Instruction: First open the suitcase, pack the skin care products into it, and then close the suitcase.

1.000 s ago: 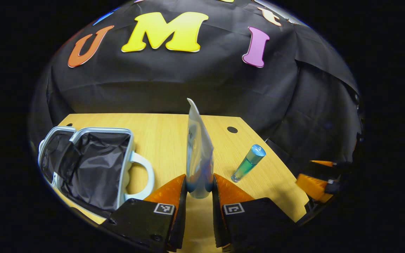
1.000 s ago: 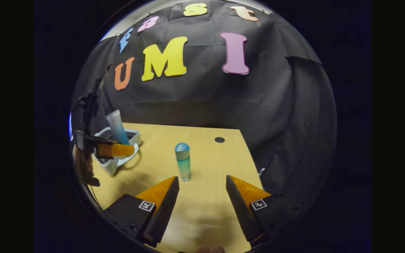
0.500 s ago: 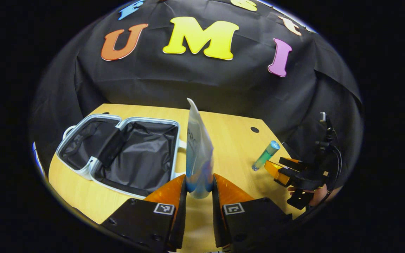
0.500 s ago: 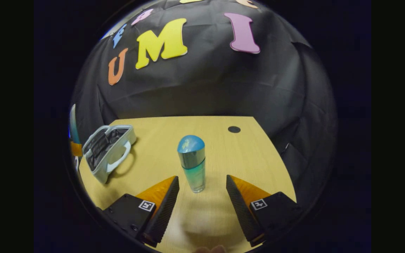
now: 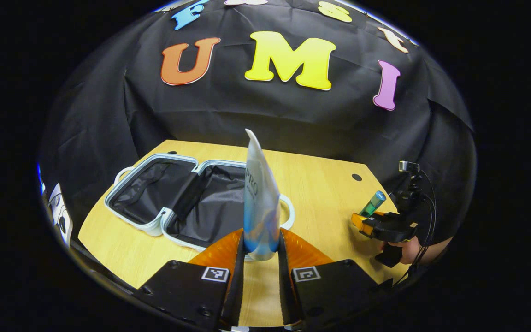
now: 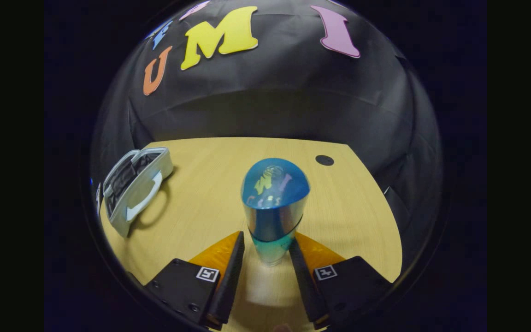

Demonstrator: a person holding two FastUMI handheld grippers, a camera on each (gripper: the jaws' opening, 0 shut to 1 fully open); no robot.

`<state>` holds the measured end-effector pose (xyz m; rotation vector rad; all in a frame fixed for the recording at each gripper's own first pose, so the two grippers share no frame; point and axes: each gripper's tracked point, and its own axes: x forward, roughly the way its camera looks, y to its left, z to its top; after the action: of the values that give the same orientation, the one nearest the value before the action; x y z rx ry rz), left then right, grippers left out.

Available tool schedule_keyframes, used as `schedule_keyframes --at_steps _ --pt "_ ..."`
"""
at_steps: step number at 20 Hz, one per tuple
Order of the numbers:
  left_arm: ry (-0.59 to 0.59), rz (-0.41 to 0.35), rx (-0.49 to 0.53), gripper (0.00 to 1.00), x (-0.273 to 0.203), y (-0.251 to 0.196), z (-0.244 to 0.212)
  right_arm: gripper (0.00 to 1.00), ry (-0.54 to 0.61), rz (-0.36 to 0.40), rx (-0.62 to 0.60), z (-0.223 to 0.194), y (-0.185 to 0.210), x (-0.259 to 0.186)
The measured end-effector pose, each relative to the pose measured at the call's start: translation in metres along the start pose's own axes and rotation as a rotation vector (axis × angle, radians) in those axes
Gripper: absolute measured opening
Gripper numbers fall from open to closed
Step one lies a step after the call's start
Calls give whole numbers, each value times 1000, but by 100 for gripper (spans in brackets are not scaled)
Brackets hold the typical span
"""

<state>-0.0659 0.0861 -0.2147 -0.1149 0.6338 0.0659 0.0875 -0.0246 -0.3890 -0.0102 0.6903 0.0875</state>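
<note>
**Tube over the case, bottle between the fingers**

The left gripper [image 5: 261, 251] clamps a tube [image 5: 260, 203] upright, the open suitcase [image 5: 191, 203] just ahead and to its left. The right gripper [image 6: 266, 258] brackets the standing bottle [image 6: 272, 207]; whether its narrowed fingers touch it, I cannot tell. The left gripper view alone shows the case's lining.

In the left gripper view, the open suitcase [image 5: 187, 203] lies on the table [image 5: 321, 193], to the left of the tube [image 5: 260, 203], which stands upright in front of the suitcase's right half. The bottle [image 5: 373, 203] stands far to the right near the table's edge, well apart from the suitcase, with a round hole [image 5: 356, 177] in the tabletop behind it.
</note>
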Motion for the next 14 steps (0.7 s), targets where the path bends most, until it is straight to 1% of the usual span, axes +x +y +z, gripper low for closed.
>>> schedule_keyframes --at_steps 1,3,4,6,7,8,10,11,12,13,14 --pt "2 7 -4 36 -2 5 -1 58 -2 -8 2 0 -1 2" --pt "3 21 -16 36 -4 16 0 49 4 -22 8 1 -4 6" --pt "4 24 -24 36 -4 19 0 48 8 -31 5 -1 -5 9" --pt "12 27 -34 36 -6 26 1 39 7 -36 -5 0 -5 10" --pt "13 29 -35 36 -5 31 1 38 6 -35 -11 1 -4 11" --pt "16 28 -38 36 -4 35 2 38 11 -32 -24 1 -4 10" --pt "23 22 -50 36 -1 44 4 34 27 -13 -37 0 0 8" --pt "25 13 -57 36 2 47 7 31 38 3 -35 0 2 3" --pt "24 5 -65 36 4 52 10 33 43 20 -26 0 4 -2" --pt "27 -6 -73 36 8 57 13 33 45 29 -23 1 4 -10" --pt "33 -18 -78 36 12 62 15 29 50 37 -20 1 3 -19"
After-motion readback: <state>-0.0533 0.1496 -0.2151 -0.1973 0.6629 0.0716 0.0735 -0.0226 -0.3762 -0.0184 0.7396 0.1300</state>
